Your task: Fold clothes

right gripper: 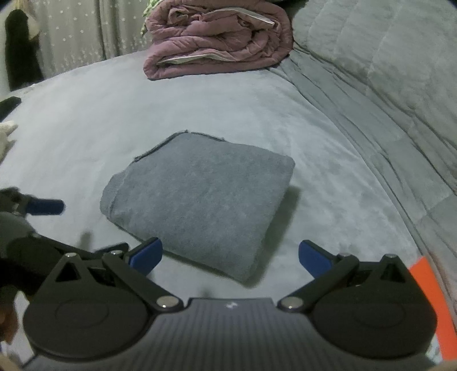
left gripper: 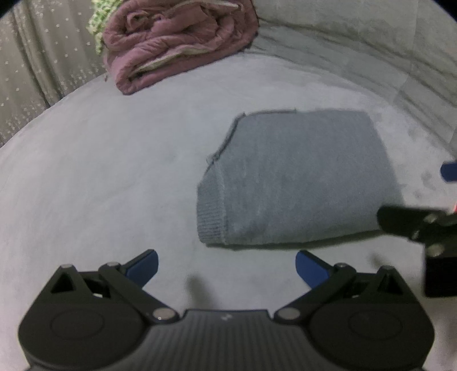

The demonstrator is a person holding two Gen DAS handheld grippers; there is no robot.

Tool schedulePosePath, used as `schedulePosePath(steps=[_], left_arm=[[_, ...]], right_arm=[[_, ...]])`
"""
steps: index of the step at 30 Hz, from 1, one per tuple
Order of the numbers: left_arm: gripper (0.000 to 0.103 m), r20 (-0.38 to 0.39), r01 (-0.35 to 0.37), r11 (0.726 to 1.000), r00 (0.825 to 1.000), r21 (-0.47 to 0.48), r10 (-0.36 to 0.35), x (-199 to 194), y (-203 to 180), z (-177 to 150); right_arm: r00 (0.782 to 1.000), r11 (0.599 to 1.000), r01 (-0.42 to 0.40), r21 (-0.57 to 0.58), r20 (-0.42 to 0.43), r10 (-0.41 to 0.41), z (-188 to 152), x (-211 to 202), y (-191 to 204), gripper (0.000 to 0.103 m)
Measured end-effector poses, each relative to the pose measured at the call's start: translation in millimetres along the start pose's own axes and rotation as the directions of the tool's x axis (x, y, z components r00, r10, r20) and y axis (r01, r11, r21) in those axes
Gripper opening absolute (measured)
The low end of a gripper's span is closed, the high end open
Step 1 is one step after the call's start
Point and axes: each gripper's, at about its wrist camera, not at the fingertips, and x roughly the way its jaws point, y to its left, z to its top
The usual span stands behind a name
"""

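Note:
A grey-blue knit garment (left gripper: 294, 177) (right gripper: 200, 199) lies folded into a compact rectangle on the grey bed cover (left gripper: 100, 177) (right gripper: 100, 122). My left gripper (left gripper: 227, 266) is open and empty, just in front of the garment's near edge and apart from it. My right gripper (right gripper: 230, 256) is open too, with nothing between its blue pads, hovering at the garment's near corner. In the left wrist view, part of the right gripper (left gripper: 422, 225) shows at the right edge. The right wrist view catches the left gripper (right gripper: 42, 207) at its left edge.
A folded mauve quilt (left gripper: 177, 42) (right gripper: 220, 40) sits at the far side of the bed, a green-white cloth (left gripper: 97, 25) behind it. A grey padded duvet (right gripper: 385, 85) rises on the right. Star-patterned curtain (left gripper: 34, 65) hangs at left. An orange object (right gripper: 428, 299) is at lower right.

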Motion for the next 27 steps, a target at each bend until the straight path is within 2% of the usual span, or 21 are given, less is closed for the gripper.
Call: schedulePosePath(steps=[8,16,27], left_arm=[[0.102,0.015,0.007,1.000,1.000,0.019,-0.007,-74,-5,-9],[0.102,0.057,-0.004,1.000,0.998,0.023,0.003,-177,-9,-32],[0.102,0.127,-0.036,0.999,0.991,-0.002,0.036,-313,-6,-85]], right_arm=[[0.999,0.998,0.044,-0.041,0.000,-0.044,-4,-68,5,0.103],[0.998,0.999,0.011,-0.030,0.057,-0.009,-10,-165,22,0.103],[0.989,0.998,-0.001,-0.055,0.146,0.009,-44,-292,53,0.103]])
